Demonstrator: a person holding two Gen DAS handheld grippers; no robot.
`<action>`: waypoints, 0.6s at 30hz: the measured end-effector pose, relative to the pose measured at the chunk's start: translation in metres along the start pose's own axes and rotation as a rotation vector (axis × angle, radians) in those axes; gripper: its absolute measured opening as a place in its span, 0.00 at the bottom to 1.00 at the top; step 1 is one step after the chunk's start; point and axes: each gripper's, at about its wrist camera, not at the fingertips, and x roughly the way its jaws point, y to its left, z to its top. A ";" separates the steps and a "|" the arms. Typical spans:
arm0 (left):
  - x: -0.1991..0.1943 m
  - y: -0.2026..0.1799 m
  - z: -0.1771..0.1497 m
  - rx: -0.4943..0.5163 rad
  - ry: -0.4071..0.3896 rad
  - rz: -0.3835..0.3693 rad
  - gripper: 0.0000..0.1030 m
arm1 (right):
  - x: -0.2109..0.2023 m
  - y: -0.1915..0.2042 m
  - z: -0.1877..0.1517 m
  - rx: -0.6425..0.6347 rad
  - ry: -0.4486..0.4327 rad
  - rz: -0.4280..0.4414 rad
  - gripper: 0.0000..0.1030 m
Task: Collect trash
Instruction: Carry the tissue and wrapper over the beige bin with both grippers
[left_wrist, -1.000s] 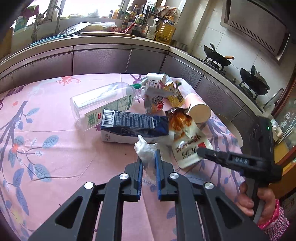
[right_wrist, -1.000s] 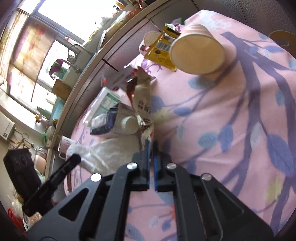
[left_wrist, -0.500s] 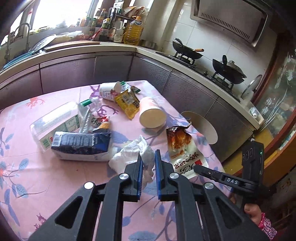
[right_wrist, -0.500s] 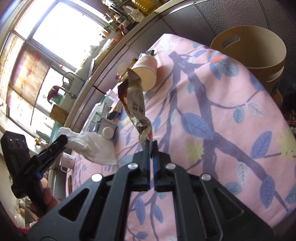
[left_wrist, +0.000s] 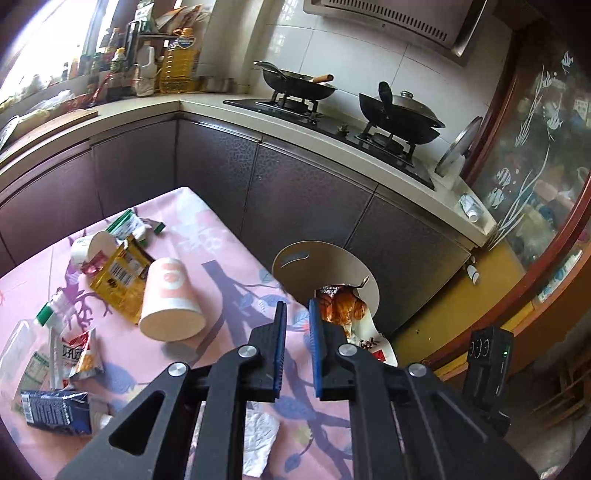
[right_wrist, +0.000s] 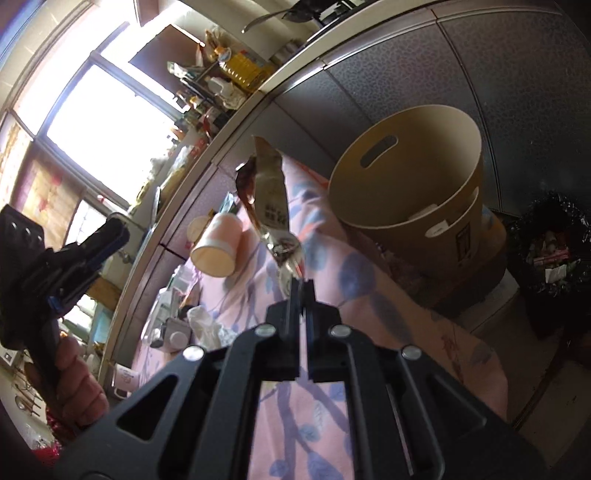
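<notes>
My right gripper (right_wrist: 303, 286) is shut on the bottom corner of a white and orange snack wrapper (right_wrist: 271, 199). The wrapper stands up from the pads over the pink table's edge, just left of the tan round bin (right_wrist: 406, 166). In the left wrist view the wrapper (left_wrist: 343, 310) shows in front of the bin's mouth (left_wrist: 321, 254). My left gripper (left_wrist: 297, 332) has its blue pads a narrow gap apart, and only tablecloth shows between them. A crumpled white wad (left_wrist: 258, 439) lies on the cloth under it, apart from the pads. A hand holds the left gripper (right_wrist: 114, 229).
On the table lie a pink paper cup (left_wrist: 170, 299), a yellow packet (left_wrist: 118, 280), a white cup (left_wrist: 92, 243), a clear bottle (left_wrist: 22, 347), a small snack packet (left_wrist: 79, 354) and a dark blue carton (left_wrist: 55, 410). A black trash bag (right_wrist: 546, 240) sits on the floor right of the bin.
Both grippers have swung right to the table's edge by the bin. The right one carried the wrapper up off the cloth. The white wad has left the left pads.
</notes>
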 end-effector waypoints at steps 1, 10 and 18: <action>0.003 -0.004 0.001 0.007 0.002 0.004 0.09 | -0.002 -0.004 0.002 0.007 -0.005 0.002 0.03; 0.010 0.060 -0.072 -0.087 0.221 0.171 0.10 | 0.005 -0.004 -0.008 -0.005 0.020 0.050 0.03; 0.021 0.100 -0.111 -0.266 0.254 0.162 0.10 | 0.022 0.012 -0.020 -0.036 0.063 0.061 0.03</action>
